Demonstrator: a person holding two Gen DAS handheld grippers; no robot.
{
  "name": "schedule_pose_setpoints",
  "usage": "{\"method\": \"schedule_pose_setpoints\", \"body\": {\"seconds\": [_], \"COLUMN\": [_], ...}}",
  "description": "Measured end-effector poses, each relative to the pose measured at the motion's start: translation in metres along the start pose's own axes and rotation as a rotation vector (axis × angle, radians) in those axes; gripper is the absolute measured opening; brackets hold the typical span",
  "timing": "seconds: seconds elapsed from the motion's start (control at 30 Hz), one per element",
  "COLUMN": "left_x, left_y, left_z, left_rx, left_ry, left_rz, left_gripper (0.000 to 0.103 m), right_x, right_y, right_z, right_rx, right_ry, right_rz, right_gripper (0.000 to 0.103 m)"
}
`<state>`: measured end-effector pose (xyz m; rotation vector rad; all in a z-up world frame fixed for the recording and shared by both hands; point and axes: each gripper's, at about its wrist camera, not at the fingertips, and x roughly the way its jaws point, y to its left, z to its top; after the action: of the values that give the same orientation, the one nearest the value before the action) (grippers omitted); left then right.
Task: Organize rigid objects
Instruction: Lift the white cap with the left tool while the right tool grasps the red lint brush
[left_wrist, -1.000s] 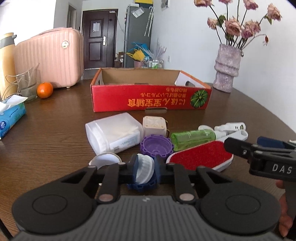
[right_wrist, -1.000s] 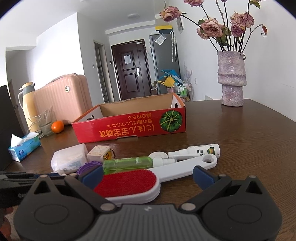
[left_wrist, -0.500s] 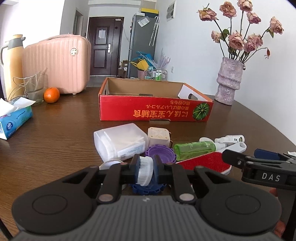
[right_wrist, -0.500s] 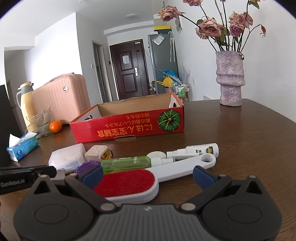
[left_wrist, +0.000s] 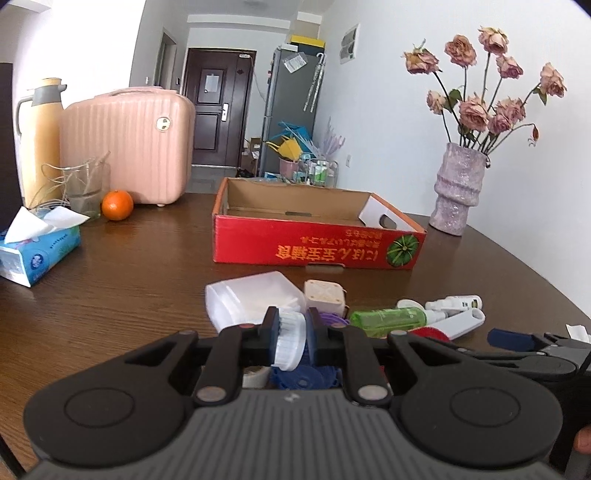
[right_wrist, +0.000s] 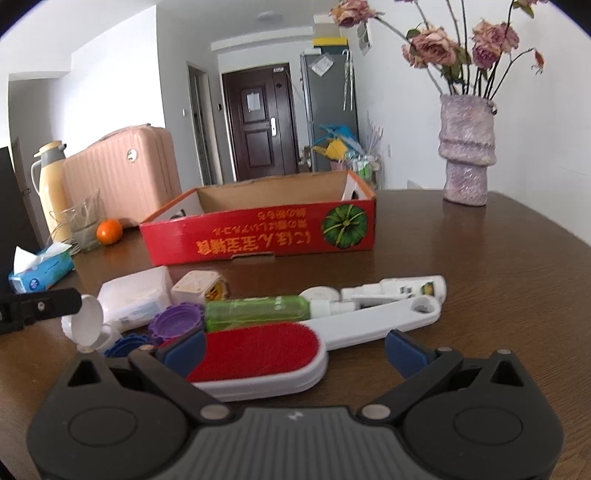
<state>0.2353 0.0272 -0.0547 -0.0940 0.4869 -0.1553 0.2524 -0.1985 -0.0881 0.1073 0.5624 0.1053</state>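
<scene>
The left hand-held gripper is clamped tight on a white cap, edge-on. Keep the squeeze, clear the red box wall, then release low inside. The right hand-held gripper stands wide open, empty.

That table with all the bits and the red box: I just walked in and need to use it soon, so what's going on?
A person is sorting small items with two handheld grippers. The left gripper is shut on a white ribbed cap, held clear of the table. The right gripper is open, hovering over the red lint brush. The red cardboard box looks empty from here; the green bottle and purple lid lie outside it.
</scene>
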Motion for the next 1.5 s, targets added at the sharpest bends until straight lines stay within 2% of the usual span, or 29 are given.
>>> {"method": "schedule_pose_setpoints", "body": {"seconds": [0.1, 0.33, 0.47, 0.53, 0.77, 1.03, 1.27, 1.47, 1.5], "left_x": [-0.002, -0.010, -0.015, -0.016, -0.019, -0.024, -0.025, -0.023, -0.023], "left_y": [0.007, 0.021, 0.026, 0.028, 0.031, 0.027, 0.020, 0.017, 0.016], "left_z": [0.001, 0.001, 0.001, 0.000, 0.000, -0.003, -0.004, -0.004, -0.004], "left_rx": [-0.005, -0.017, -0.016, -0.015, -0.020, -0.015, -0.004, -0.002, -0.001], "left_ry": [-0.001, -0.012, -0.022, -0.024, -0.031, -0.036, -0.029, -0.022, -0.021], "left_rz": [0.004, -0.015, -0.026, -0.030, -0.043, -0.046, -0.041, -0.026, -0.024], "left_gripper": [0.016, 0.016, 0.016, 0.016, 0.016, 0.016, 0.016, 0.016, 0.016], "right_x": [0.004, 0.033, 0.054, 0.058, 0.037, 0.001, -0.005, 0.014, 0.016], "right_y": [0.015, 0.046, 0.057, 0.058, 0.049, 0.012, 0.000, 0.003, 0.003], "right_z": [0.008, 0.029, 0.029, 0.026, 0.018, 0.009, 0.007, 0.006, 0.005], "right_rx": [-0.012, -0.033, -0.062, -0.058, -0.086, -0.065, 0.039, 0.094, 0.090], "right_ry": [0.020, 0.094, 0.152, 0.159, 0.183, 0.228, 0.216, 0.240, 0.239], "right_rz": [-0.022, -0.175, -0.263, -0.281, -0.283, -0.313, -0.220, -0.207, -0.217], "right_gripper": [0.103, 0.103, 0.103, 0.103, 0.103, 0.103, 0.103, 0.092, 0.087]}}
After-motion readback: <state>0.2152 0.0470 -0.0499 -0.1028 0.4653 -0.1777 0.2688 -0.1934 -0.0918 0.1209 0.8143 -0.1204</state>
